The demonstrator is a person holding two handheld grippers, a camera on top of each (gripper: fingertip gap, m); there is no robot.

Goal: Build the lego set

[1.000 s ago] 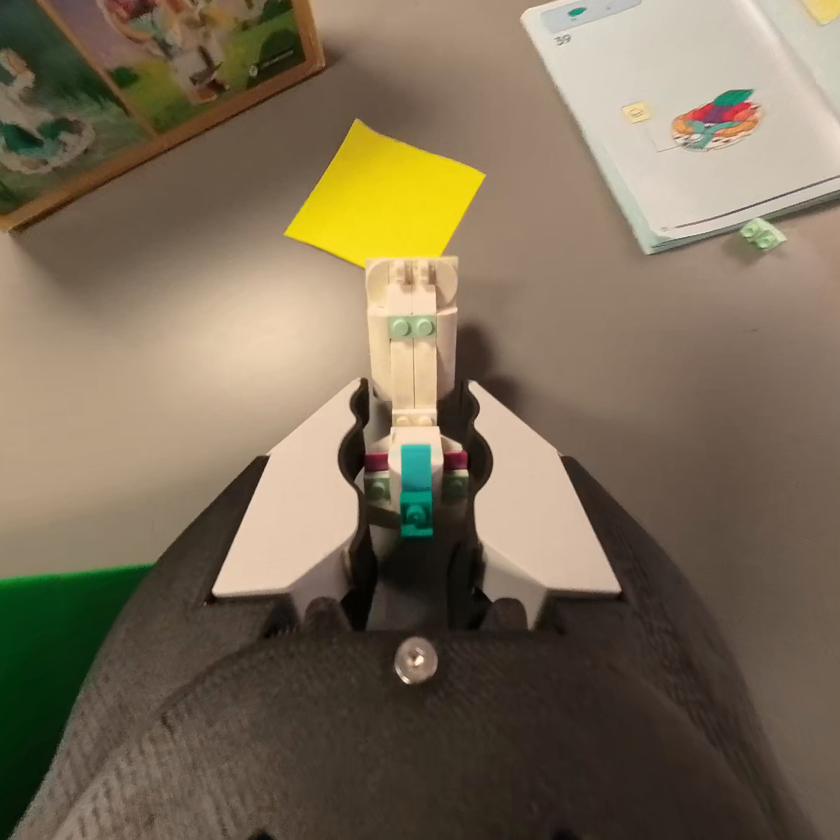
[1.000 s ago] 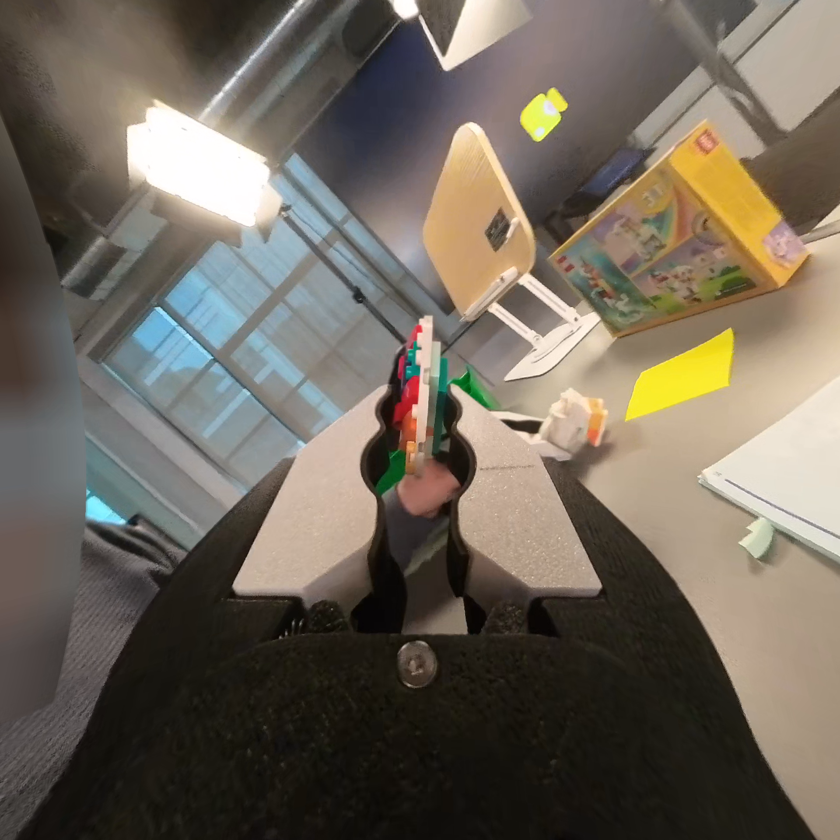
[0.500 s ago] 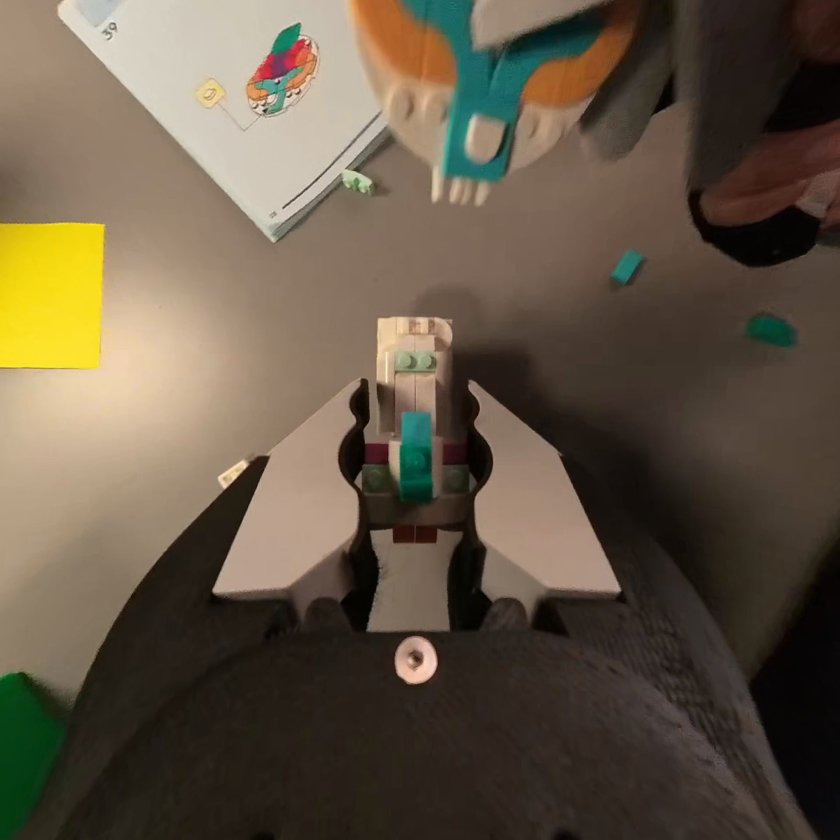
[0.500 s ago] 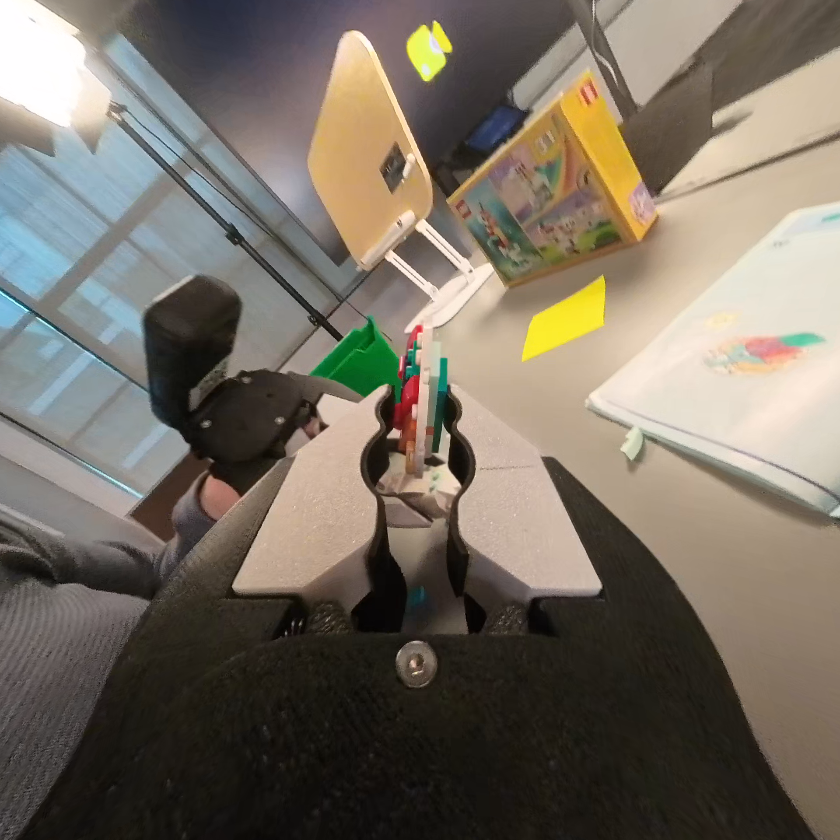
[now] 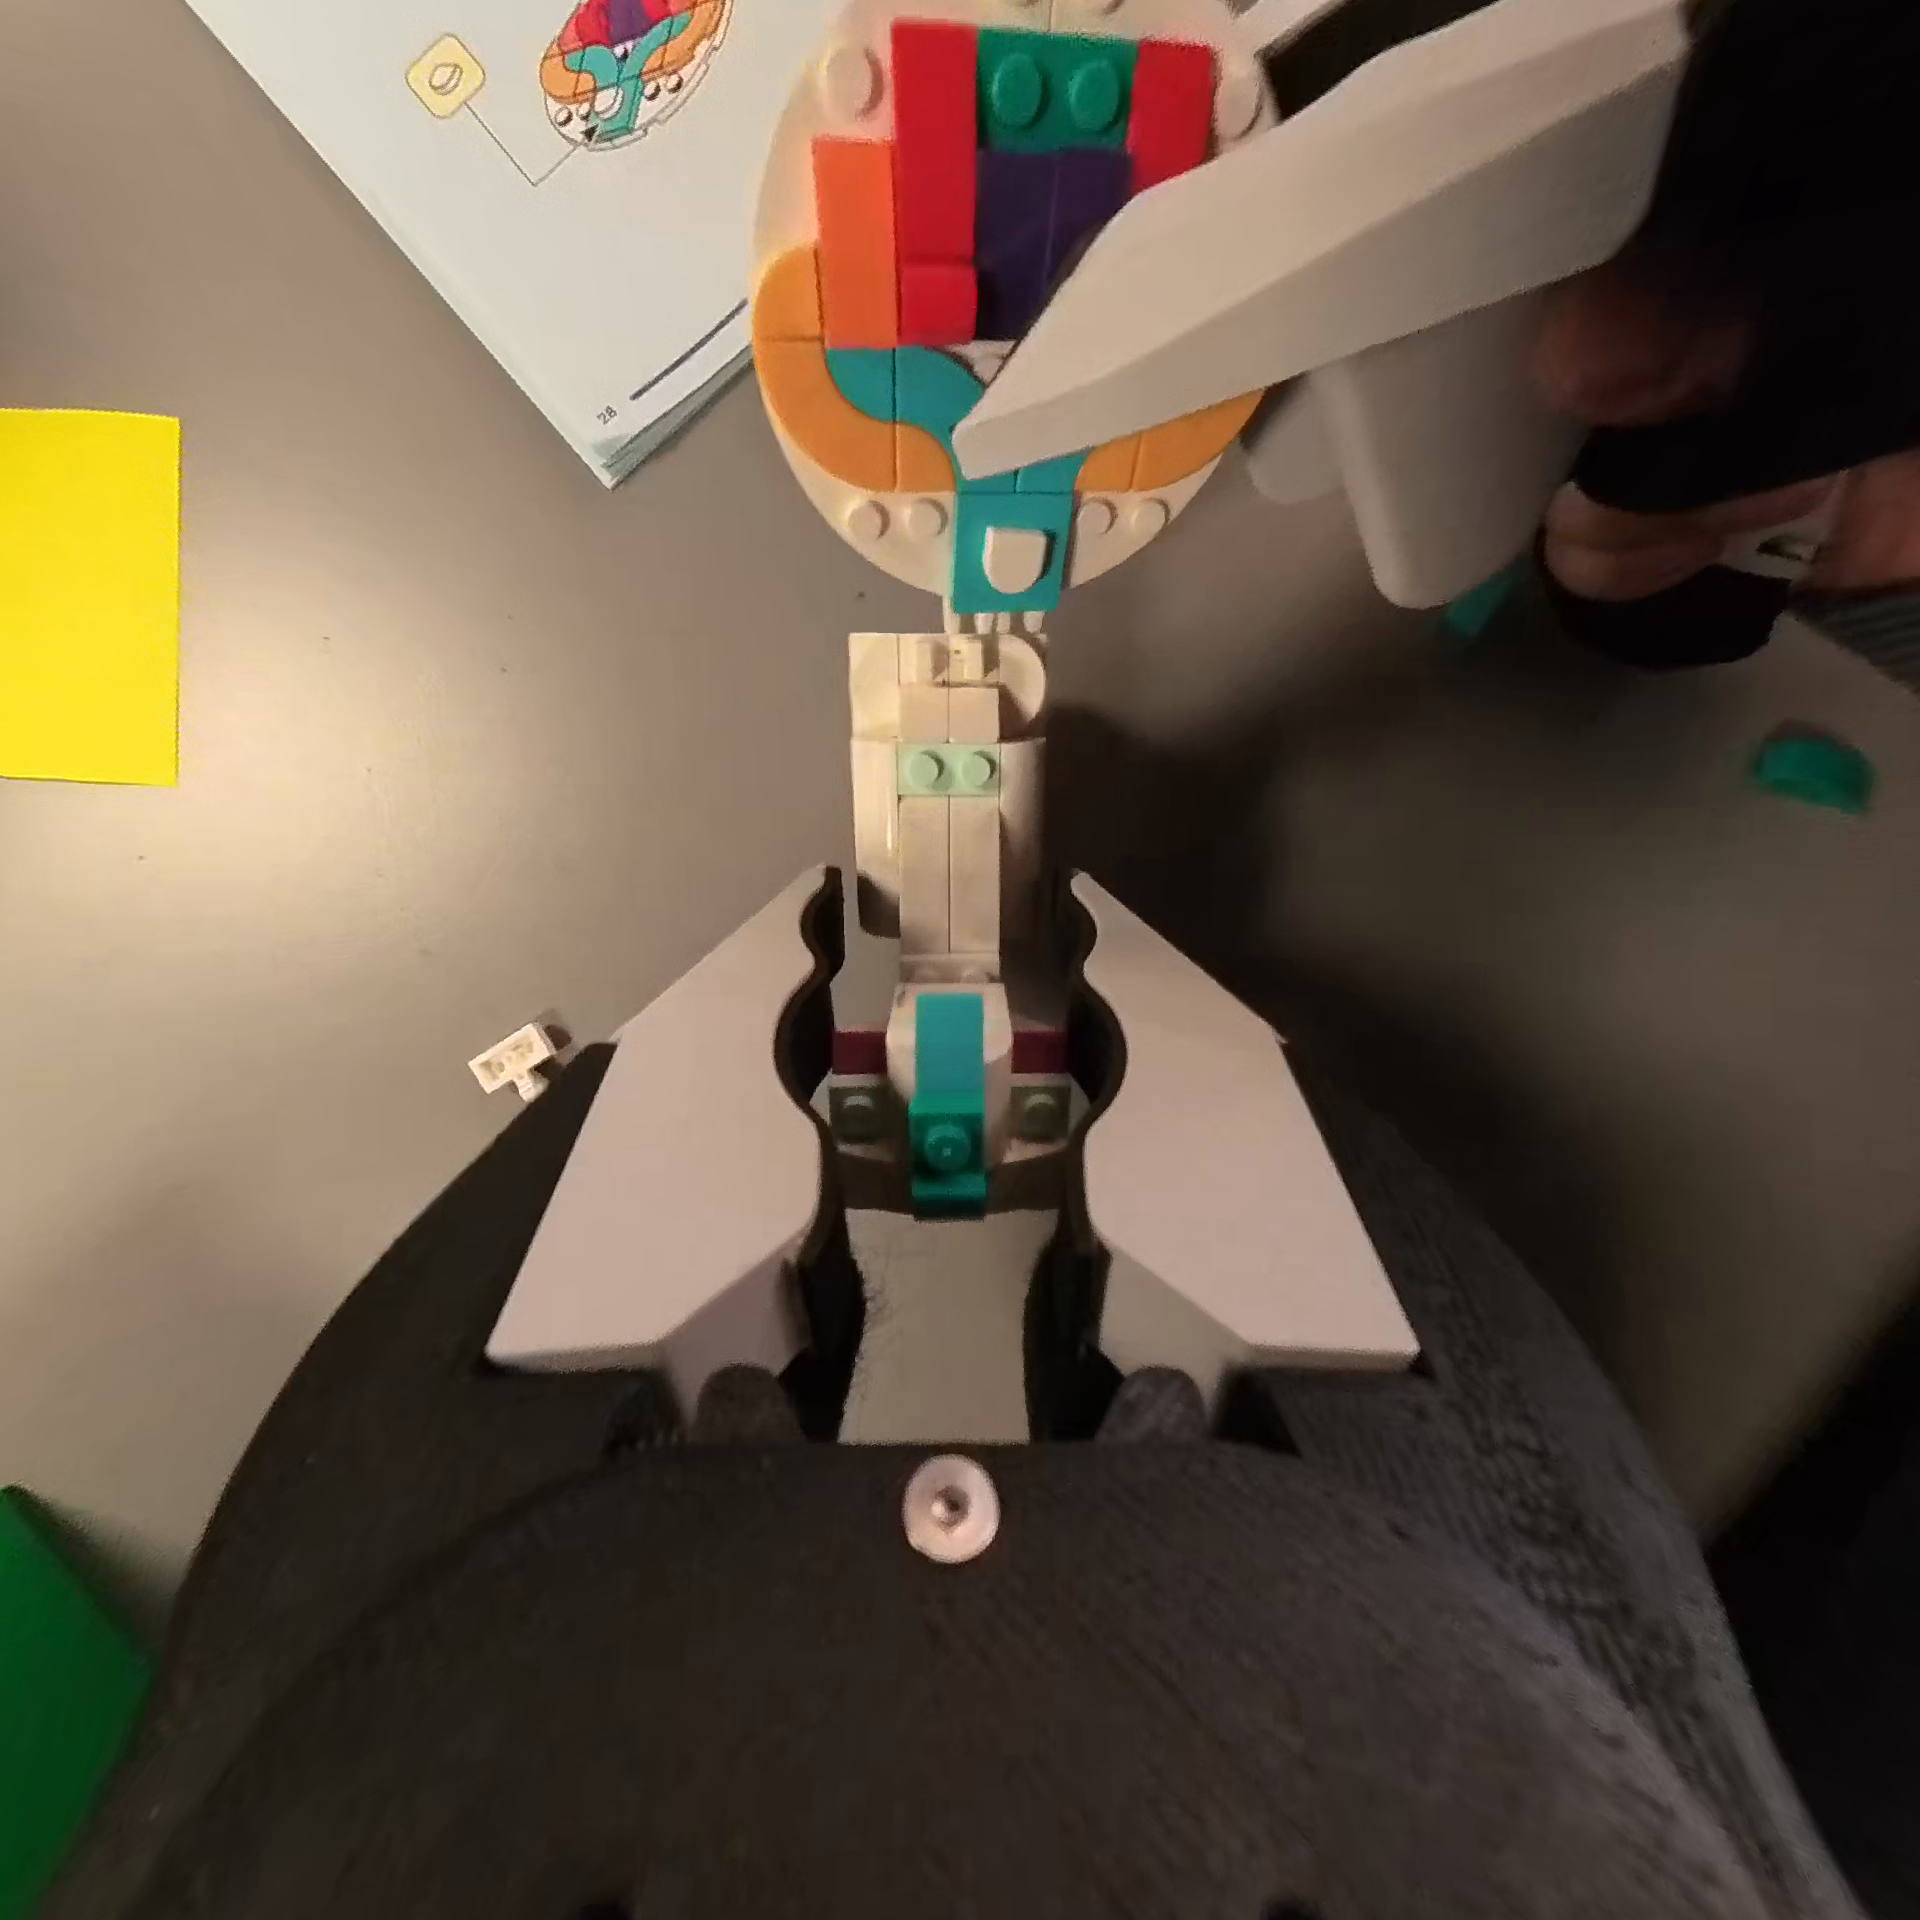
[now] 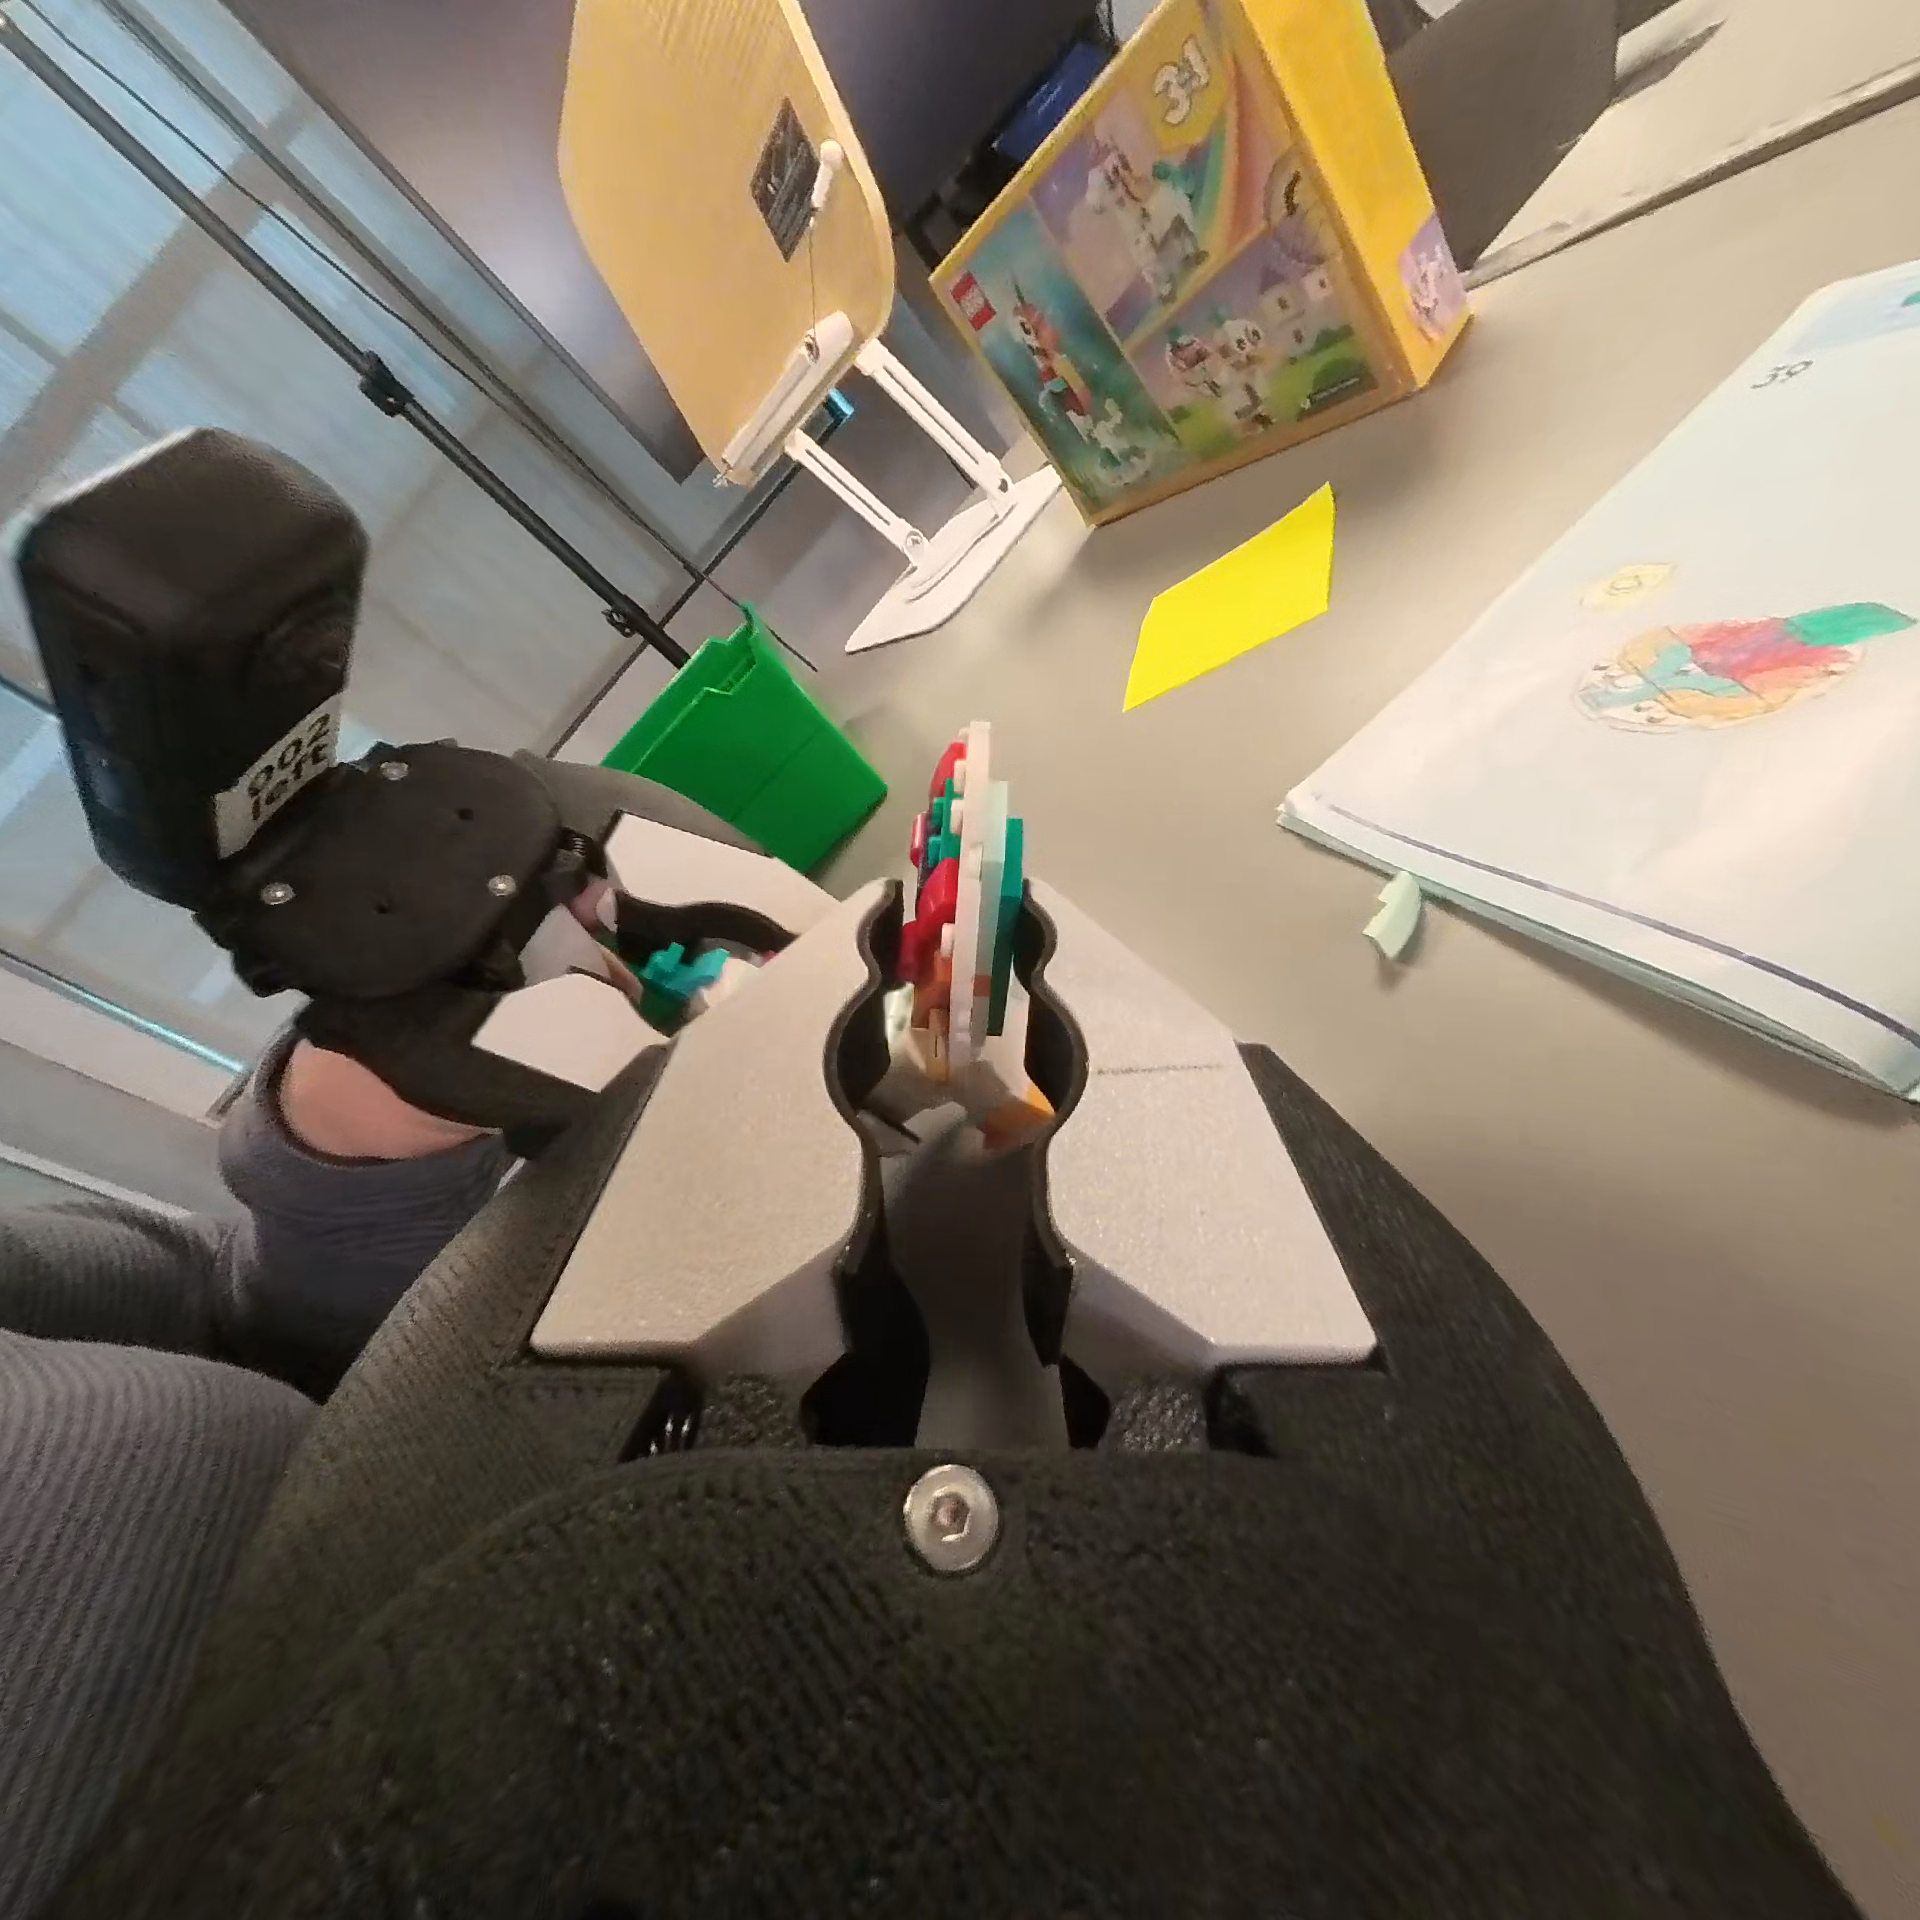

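Here, by item:
Left gripper point(image 5: 951, 914): closed on the white lego body point(image 5: 951, 831), low centre of the left wrist view.
Right gripper point(image 6: 954, 914): clamped on the round colourful lego disc point(image 6: 961, 914), held edge-on at centre of the right wrist view.
Disc against body: teal tab at the body's top end, touching or just short, cannot tell.
Instruction booklet point(image 6: 1662, 748): open, right of frame.
Yellow note point(image 6: 1236, 603): upper centre.
Lego box point(image 6: 1195, 301): top.
Green bin point(image 6: 748, 748): centre left.

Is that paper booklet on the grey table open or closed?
Open. The pale blue instruction booklet lies flat on the grey table, showing a page with a coloured drawing; stacked page edges show underneath.
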